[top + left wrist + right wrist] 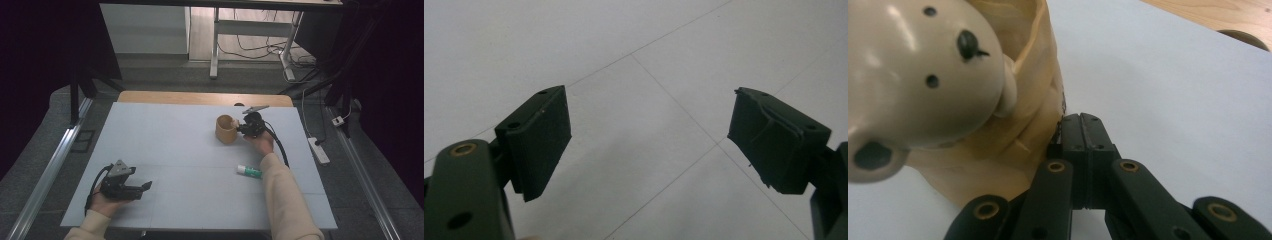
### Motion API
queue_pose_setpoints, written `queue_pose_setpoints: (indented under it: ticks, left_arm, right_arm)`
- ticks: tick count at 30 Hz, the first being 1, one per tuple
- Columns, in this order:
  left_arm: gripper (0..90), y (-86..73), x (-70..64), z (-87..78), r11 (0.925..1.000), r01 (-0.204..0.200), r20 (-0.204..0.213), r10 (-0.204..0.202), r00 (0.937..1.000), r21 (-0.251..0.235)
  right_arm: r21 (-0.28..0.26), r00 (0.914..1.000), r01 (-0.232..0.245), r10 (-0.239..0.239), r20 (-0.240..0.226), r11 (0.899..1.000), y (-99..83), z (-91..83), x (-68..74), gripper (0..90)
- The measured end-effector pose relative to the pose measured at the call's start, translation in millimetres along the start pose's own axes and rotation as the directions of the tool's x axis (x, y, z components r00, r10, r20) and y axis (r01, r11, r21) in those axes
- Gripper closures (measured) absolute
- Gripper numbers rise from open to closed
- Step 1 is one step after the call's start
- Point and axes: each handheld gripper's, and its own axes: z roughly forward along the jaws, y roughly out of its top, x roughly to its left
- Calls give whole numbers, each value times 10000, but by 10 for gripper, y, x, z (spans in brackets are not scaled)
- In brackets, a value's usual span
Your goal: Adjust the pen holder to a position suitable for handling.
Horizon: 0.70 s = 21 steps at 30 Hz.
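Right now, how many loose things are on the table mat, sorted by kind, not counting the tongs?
Tan bear-face cup: 1
White tube with a green cap: 1
Total: 2

Left gripper (145,187) jaws wide apart; right gripper (239,128) jaws closed together

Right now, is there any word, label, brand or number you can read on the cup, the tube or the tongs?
None can be read.
Bear cup: no lettering; its face has only dots.
Glue tube: any label is too small to read.
Left tongs, right tongs: plain black.
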Motion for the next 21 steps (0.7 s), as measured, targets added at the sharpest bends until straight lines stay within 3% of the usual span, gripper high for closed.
queue_pose_setpoints:
  ticks: [7, 21]
  left_arm:
    - [167, 1, -6, 1, 10000, -12, 14, 12, 10000, -15]
    - [167, 3, -11, 3, 10000, -55, 30, 55, 10000, 9]
  right_arm:
    - [80, 9990, 341, -339, -305, 9994, 73, 59, 157, 895]
    - [343, 9966, 510, -486, -661, 9981, 127, 173, 374, 895]
